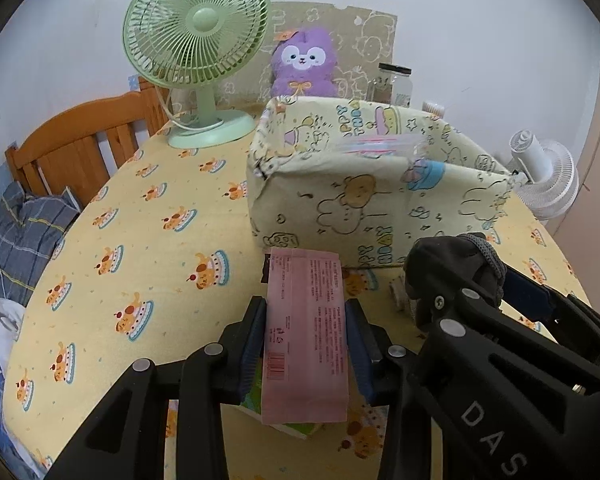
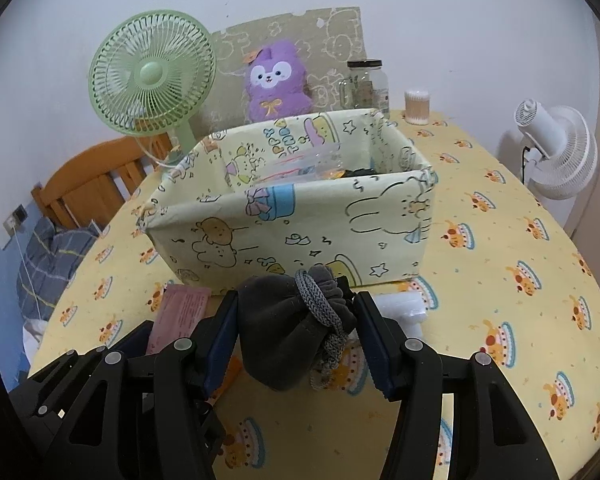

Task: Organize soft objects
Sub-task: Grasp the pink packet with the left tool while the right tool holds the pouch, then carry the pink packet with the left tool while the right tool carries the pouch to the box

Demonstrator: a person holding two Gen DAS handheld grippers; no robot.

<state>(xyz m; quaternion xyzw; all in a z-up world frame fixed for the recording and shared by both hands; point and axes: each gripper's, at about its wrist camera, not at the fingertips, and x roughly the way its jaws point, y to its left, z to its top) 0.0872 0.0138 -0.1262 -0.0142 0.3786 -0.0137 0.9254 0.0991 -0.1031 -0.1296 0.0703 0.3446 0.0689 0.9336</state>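
We clamp the pink packet [image 1: 305, 336] in our left gripper [image 1: 306, 344], our right gripper [image 2: 296, 336] gripping the grey pouch [image 2: 288, 332], the fabric bin [image 2: 292, 208] at twelve o'clock.

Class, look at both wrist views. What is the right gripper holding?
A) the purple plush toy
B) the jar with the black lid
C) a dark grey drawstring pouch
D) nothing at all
C: in the right wrist view the right gripper has its pads pressed against a dark grey drawstring pouch, in front of the fabric bin.
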